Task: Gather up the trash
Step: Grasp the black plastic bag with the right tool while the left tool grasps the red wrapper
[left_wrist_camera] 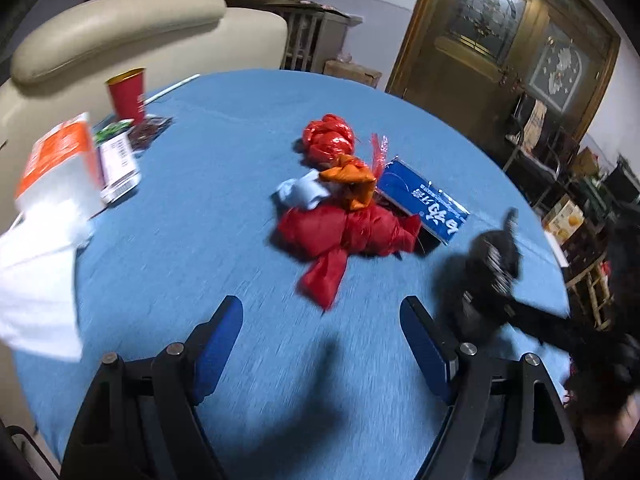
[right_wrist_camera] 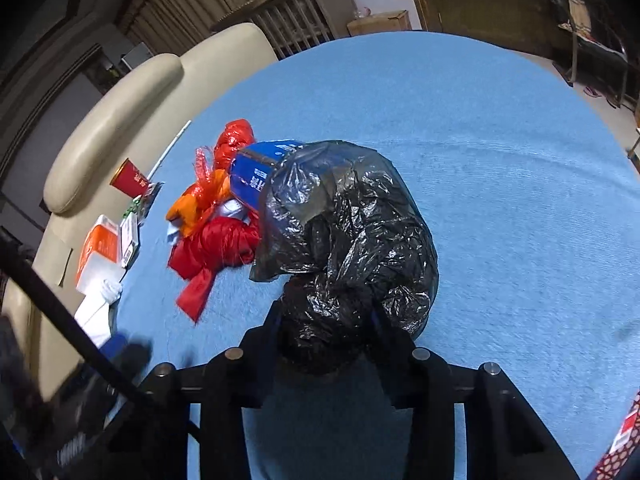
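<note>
Black trash bag, crumpled, sits clamped in my right hand-held gripper at the frame's lower centre, over the blue tabletop. My left hand-held gripper hangs spread and empty. Beyond, mid-frame: red bags, a blue packet. Upper left, a red cup.

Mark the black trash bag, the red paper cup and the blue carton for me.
black trash bag (right_wrist_camera: 352, 248): right wrist view, crumpled middle of the bag.
red paper cup (left_wrist_camera: 128, 96): left wrist view, its side wall.
blue carton (left_wrist_camera: 424, 200): left wrist view, printed top face.
</note>
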A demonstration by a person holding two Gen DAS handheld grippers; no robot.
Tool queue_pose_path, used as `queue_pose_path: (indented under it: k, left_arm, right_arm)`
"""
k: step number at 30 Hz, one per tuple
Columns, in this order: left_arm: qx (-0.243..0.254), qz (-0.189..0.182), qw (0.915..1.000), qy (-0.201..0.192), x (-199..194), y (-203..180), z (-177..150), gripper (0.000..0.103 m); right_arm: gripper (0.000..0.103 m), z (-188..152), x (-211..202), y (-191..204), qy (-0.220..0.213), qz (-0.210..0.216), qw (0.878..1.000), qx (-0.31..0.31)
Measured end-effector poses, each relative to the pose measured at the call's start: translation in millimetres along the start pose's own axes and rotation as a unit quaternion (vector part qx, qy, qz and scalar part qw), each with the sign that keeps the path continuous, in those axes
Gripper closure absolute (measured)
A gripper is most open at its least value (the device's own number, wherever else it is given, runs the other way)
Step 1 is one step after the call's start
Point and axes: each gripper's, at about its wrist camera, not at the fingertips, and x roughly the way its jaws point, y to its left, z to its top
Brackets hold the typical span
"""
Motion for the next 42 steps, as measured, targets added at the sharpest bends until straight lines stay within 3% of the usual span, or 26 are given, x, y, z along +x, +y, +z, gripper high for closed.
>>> queue_pose_path:
  k: [7, 13, 17, 18, 19, 21, 22, 24, 33, 42]
  left_arm:
    - [0.015, 0.018, 0.9994, 0.026, 46, -12, 27, 0.022]
    - [0.014, 0.027, 0.9994, 0.017, 58, -13, 41, 0.021]
    - [0.0, 0.007, 0.9998, 0.016, 67, -7, 46, 0.019]
    - [-0.002, -0.001, 0.9998, 0.018, 68, -6, 46, 0.026]
    - [-0.003, -0.012, 0.9997, 0.019, 69, -5, 45, 0.04]
    - [0.003, -0.028, 0.9994, 0.021, 68, -8, 43, 0.055]
    - [0.01, -0.027, 0.9994, 0.022, 66, -10, 42, 0.068]
    - [0.021, -0.023, 0.9992, 0.025, 62, -13, 37, 0.079]
    - [-0.002, -0.049, 0.9985, 0.023, 29, -1, 6, 0.084]
    - [-0.002, -0.041, 0.9992, -0.003, -16, -2, -26, 0.084]
  right_arm:
    - [0.059, -14, -19, -17, -0.006, 0.019, 1.0, 0.005]
    - [0.059, -15, -20, -20, -0.005, 0.027, 1.0, 0.011]
    - [0.059, -15, -19, -18, -0.006, 0.032, 0.999, 0.008]
    - [0.059, -16, -19, -18, -0.006, 0.032, 0.999, 0.005]
    - [0.059, -16, -18, -16, -0.006, 0.032, 0.999, 0.003]
    - [0.059, -17, -18, -16, -0.005, 0.033, 0.999, 0.001]
    - [0.059, -18, -21, -20, -0.005, 0.033, 0.999, 0.001]
    - [0.059, -18, -22, -20, -0.005, 0.033, 0.999, 0.0]
    - [0.059, -21, -32, -21, -0.018, 0.032, 0.999, -0.013]
    - [0.059, -34, -49, -26, -0.026, 0.034, 0.999, -0.019]
